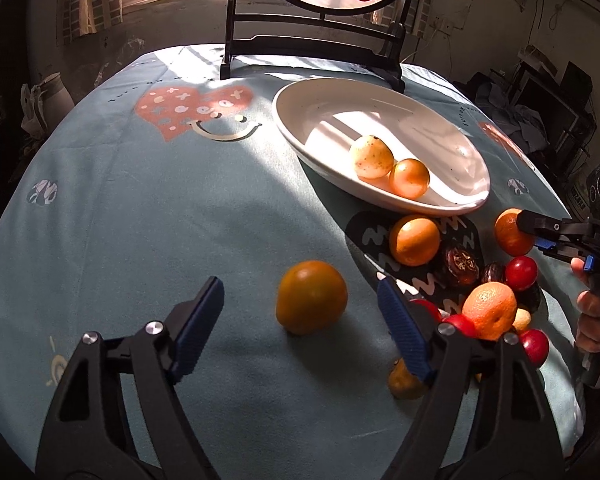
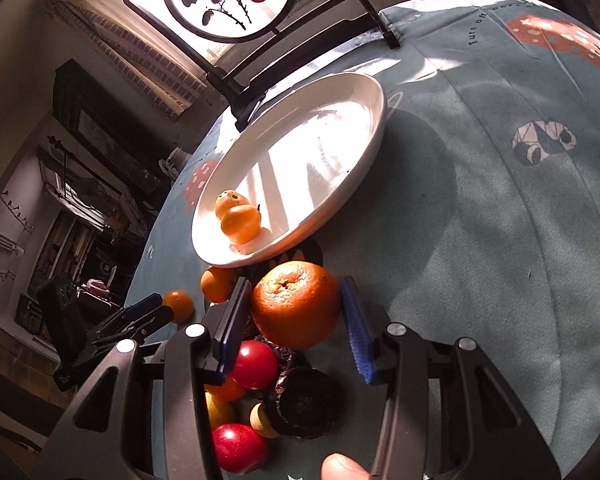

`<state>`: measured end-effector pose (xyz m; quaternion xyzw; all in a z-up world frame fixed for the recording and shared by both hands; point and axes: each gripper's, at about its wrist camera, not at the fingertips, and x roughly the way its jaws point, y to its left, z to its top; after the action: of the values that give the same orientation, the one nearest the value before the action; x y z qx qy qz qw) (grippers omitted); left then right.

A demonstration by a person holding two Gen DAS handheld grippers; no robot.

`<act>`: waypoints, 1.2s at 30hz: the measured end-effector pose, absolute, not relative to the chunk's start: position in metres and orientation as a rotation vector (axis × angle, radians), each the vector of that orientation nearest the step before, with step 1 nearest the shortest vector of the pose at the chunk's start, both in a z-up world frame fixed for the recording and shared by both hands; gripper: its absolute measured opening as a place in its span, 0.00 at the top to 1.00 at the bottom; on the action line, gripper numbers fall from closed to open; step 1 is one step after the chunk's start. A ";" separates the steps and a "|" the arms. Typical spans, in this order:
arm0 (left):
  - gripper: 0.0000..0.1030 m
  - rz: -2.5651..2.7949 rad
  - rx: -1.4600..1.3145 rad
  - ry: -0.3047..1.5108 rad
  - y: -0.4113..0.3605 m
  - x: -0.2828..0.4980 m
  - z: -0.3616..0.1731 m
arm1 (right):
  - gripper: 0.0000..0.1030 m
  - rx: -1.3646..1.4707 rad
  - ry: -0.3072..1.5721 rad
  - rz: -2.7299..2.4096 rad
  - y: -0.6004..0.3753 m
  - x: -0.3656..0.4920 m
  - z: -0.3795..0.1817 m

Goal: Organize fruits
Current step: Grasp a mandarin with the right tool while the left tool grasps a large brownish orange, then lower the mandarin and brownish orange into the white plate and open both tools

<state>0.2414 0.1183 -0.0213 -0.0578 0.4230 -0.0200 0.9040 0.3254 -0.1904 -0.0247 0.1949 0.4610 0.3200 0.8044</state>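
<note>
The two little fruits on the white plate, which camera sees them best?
The left wrist view. There the pale speckled fruit and the orange fruit lie side by side in the white plate, both plain to see. In the right wrist view they look smaller, and the orange one partly covers the pale one.

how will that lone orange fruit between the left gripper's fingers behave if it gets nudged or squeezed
The orange fruit looks round and smooth, sitting free on the tablecloth, so a one-sided nudge would probably roll it. Its glossy skin suggests it may slip unless the left gripper closes evenly on both sides. It looks firm, though hard squeezing might bruise it.
</note>
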 end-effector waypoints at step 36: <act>0.63 -0.140 -0.059 0.764 0.086 0.264 0.014 | 0.54 0.509 0.875 0.791 -0.183 0.343 -0.002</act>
<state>0.2642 0.0864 0.0136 -0.0287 0.3726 -0.0683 0.9250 0.3426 -0.1832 -0.0017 0.2372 0.4079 0.3690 0.8008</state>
